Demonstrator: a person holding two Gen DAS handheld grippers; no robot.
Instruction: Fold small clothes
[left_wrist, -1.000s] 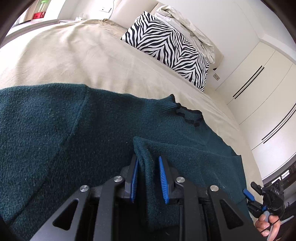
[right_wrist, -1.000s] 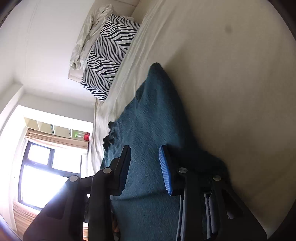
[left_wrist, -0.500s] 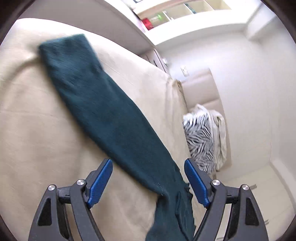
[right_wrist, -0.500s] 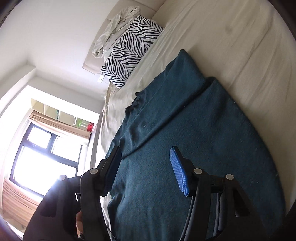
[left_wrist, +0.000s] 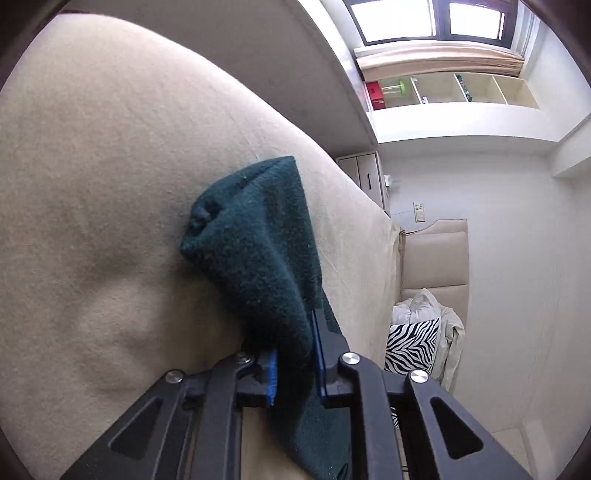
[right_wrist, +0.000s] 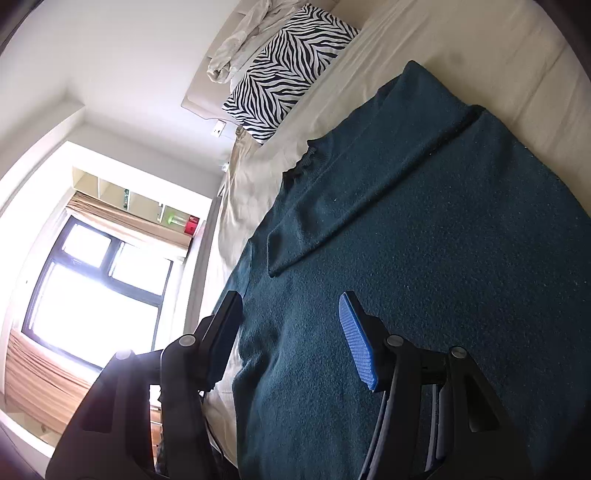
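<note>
Item: dark green knit sweater (right_wrist: 424, 258), flat on beige bed sheet (left_wrist: 92, 184), lower part cut off. My left gripper (left_wrist: 295, 354) just closed, clamping its sleeve (left_wrist: 258, 240); my right gripper (right_wrist: 291, 332) gapes above it, empty.

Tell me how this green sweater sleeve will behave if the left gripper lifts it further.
The sleeve already sags around the left gripper, so it is likely floppy. Its fuzzy knit probably resists slipping. The sweater body lies broad on the bed, so it may drag.

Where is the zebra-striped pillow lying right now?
In the right wrist view the zebra-striped pillow lies at the head of the bed, beside a crumpled white cloth, beyond the green sweater.
</note>
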